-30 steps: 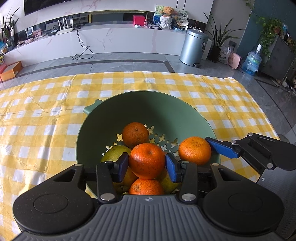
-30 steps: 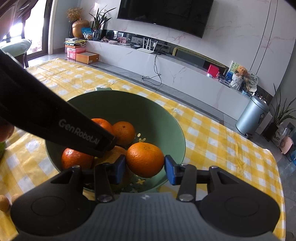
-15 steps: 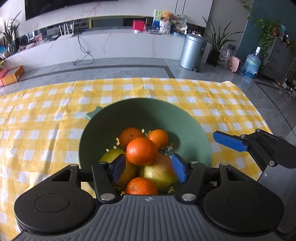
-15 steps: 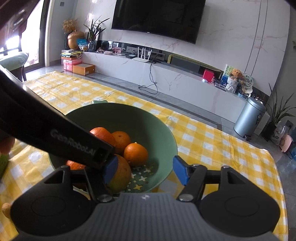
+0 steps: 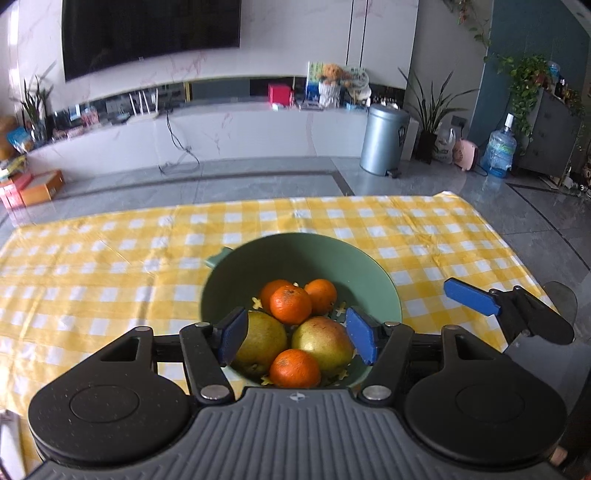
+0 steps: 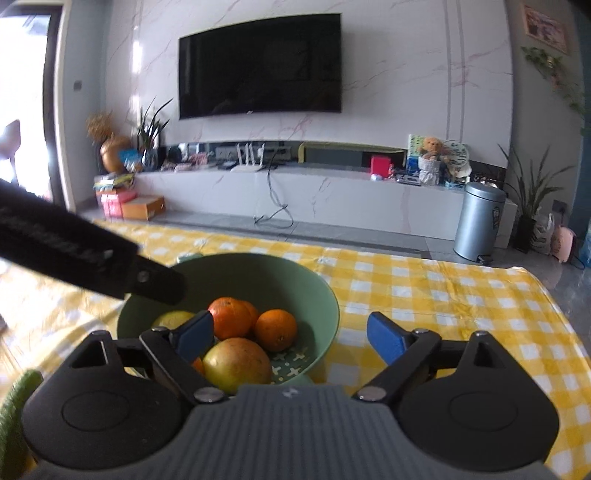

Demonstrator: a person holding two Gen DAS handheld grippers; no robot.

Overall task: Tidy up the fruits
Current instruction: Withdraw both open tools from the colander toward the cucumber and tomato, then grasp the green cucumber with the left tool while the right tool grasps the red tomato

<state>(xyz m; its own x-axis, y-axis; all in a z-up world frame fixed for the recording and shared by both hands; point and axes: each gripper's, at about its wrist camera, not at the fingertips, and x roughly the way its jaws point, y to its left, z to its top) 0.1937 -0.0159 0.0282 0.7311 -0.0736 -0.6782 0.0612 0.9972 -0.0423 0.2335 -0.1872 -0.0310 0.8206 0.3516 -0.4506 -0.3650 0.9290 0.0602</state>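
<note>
I find no legible brand or label in either view; the printing on the bin point(image 6: 478, 221) and the framed picture point(image 6: 546, 23) on the wall is too blurred to read.

From the left wrist view, my left tool point(image 5: 297, 334) stands wide apart and holds nothing, raised above the near rim of the green bowl point(image 5: 354, 266). The bowl sits on the desk, on a yellow checked cloth point(image 5: 110, 266). Inside lie four oranges point(image 5: 290, 304) and two pears point(image 5: 322, 340); three oranges cluster toward the far side, one point(image 5: 294, 368) rests at the near edge between the pears. Star-shaped cut-outs show in the bowl floor.

This view alone shows the right tool's blue pad point(image 5: 469, 296) out to the right of the bowl, clear of it, and a water jug point(image 5: 498, 147) on the floor.

From the right wrist view, my right tool point(image 6: 290, 338) is likewise spread wide and empty, over the bowl's right rim. Only this view shows the whole television point(image 6: 258, 66), the left tool's black body point(image 6: 85, 254) crossing from the left, and a green fuzzy object point(image 6: 14, 402) at the lower left that I cannot identify.
</note>
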